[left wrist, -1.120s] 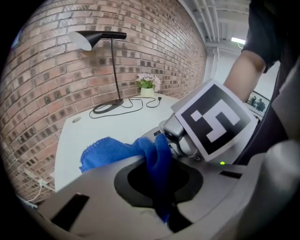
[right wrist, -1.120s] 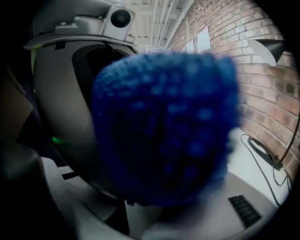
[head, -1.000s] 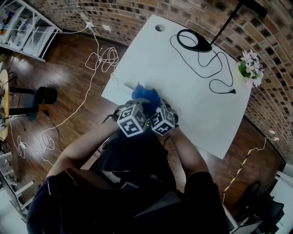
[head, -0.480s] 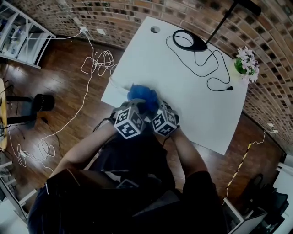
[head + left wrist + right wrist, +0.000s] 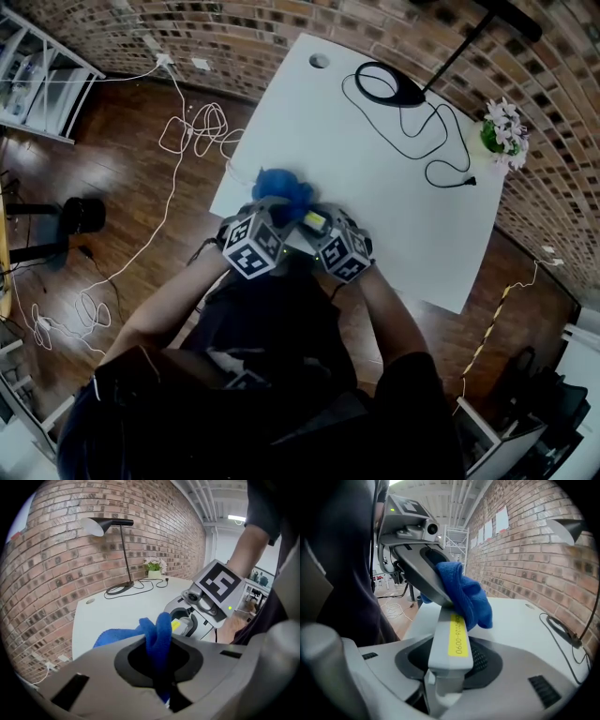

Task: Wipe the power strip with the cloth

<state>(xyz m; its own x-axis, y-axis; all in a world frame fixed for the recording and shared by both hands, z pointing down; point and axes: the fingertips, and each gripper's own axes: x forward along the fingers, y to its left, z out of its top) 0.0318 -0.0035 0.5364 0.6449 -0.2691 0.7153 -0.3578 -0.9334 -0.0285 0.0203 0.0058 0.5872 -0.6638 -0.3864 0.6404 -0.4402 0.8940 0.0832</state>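
While the cloth slides: we see the left gripper (image 5: 270, 211) carry the crumpled blue terry cloth (image 5: 281, 187) leftward, away from the right gripper (image 5: 317, 232), compared with a second ago.
Newly bared: a yellow sticker (image 5: 313, 222) on the long pale-grey plastic power strip (image 5: 440, 634) shows in the head view, where the cloth covered it before.
Meaning for the task: we judge that a wiping stroke along the strip is under way; the near stretch looks covered, and the far end is probably yet to be done.
Left claw: pressed nearly together, pinching a fold of the cloth.
Right claw: unmoved, clamped on the strip's near end and held half spread by its width.
Strip's place: it runs from the right claw up under the cloth, over the near edge of the white table top (image 5: 394, 169).
Hidden: the cloth and left gripper cover the strip's far part; we see no sockets, switch or cord.
Unclear: the marker cubes (image 5: 248, 248) mask both sets of jaws in the head view, and we cannot tell whether the strip's far end touches the table.
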